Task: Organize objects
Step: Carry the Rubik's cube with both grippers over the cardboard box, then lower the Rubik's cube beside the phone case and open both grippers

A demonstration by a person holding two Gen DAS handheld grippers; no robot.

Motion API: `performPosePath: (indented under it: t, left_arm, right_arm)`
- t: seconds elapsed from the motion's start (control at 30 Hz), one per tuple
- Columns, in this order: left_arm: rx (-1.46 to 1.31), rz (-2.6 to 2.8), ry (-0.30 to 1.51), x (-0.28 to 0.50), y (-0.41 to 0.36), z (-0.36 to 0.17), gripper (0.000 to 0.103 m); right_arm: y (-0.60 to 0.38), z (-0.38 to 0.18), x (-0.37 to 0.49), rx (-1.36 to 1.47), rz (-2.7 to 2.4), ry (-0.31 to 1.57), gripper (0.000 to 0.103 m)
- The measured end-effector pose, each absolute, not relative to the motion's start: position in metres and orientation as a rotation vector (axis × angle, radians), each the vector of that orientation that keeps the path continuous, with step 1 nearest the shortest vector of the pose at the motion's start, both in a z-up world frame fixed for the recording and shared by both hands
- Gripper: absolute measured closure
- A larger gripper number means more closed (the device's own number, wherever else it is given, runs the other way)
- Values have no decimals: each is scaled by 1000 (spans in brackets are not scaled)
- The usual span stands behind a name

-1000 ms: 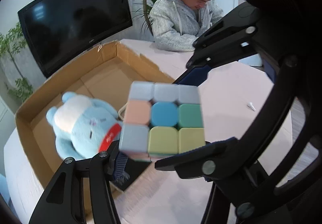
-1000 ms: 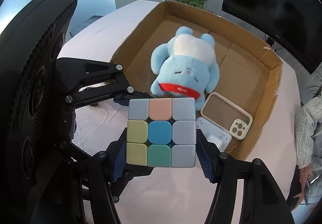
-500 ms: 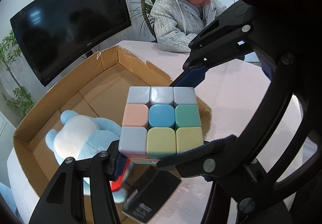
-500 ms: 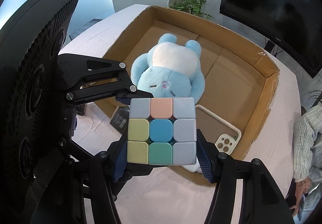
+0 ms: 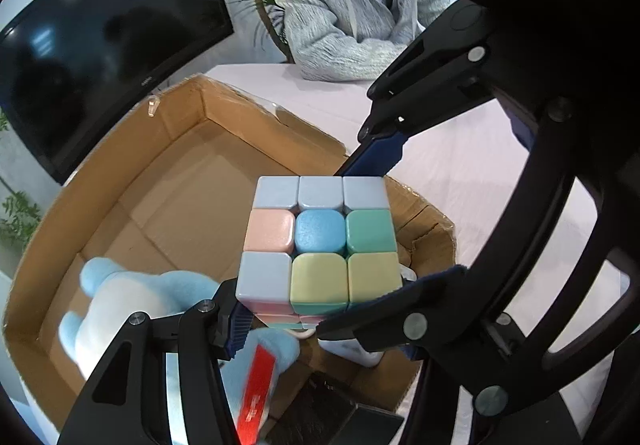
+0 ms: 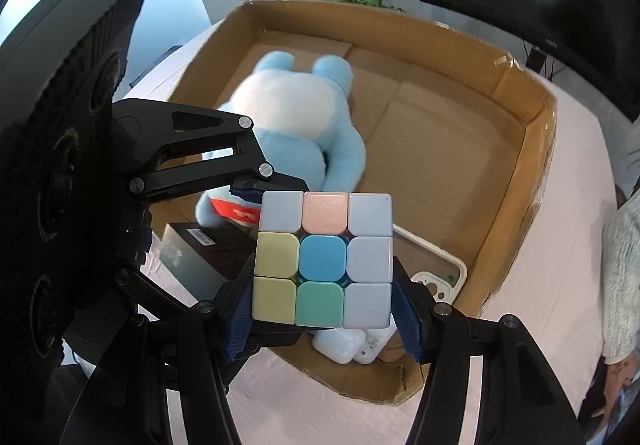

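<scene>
Right wrist view: both the right gripper and left gripper pinch the pastel puzzle cube above the open cardboard box's near corner, so lower it level, clear of the blue plush toy.

Hardly anything here is proving readable. The red tag on the blue plush toy is carrying pale lettering, but it is blurring past reading. A barcode label is sitting on the black box, too small to make out. The monitor is showing a small brand mark on its lower frame, also illegible.
</scene>
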State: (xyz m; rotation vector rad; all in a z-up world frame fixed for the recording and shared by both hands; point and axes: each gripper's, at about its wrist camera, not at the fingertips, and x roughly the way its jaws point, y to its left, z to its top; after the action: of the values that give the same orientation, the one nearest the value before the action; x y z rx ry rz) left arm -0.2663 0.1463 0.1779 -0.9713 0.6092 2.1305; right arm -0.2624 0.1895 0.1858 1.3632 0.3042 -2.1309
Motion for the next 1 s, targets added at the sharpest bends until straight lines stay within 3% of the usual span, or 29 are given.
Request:
performPosePath:
  t: [0.33,0.4,0.47,0.57,0.73,0.8,0.83,1.0]
  left_arm:
    - [-1020,2161,596,-269,148,169,47]
    - [-1016,2198,547,-261,135,181,42]
    - [-1018,2244,486,-249,116,194,29]
    - [-1043,2350,365,-222,73,215,24]
    - [-1139,2571,48,-146,-32,231,18]
    - [-1225,2679,-49,-106,-81,216,18]
    - [-1287,2709,-105,-90,-103,203,18]
    - [-1634,2733,-357,-38,-179,126,18]
  right_arm:
    - [198,172,-275,1383,-2155,253,45]
    - [194,184,-270,1359,-2185,261,45]
    - [191,197,-263,1324,-2227,271,44]
    - [181,221,-250,1270,-2282,248,44]
    - [157,253,-214,1184,-2336,119,33]
    - [148,255,-193,1171,-2340,17,18]
    - [142,252,-184,1176,-2342,-22,16]
    - [102,207,-134,1327,-2340,-53,16]
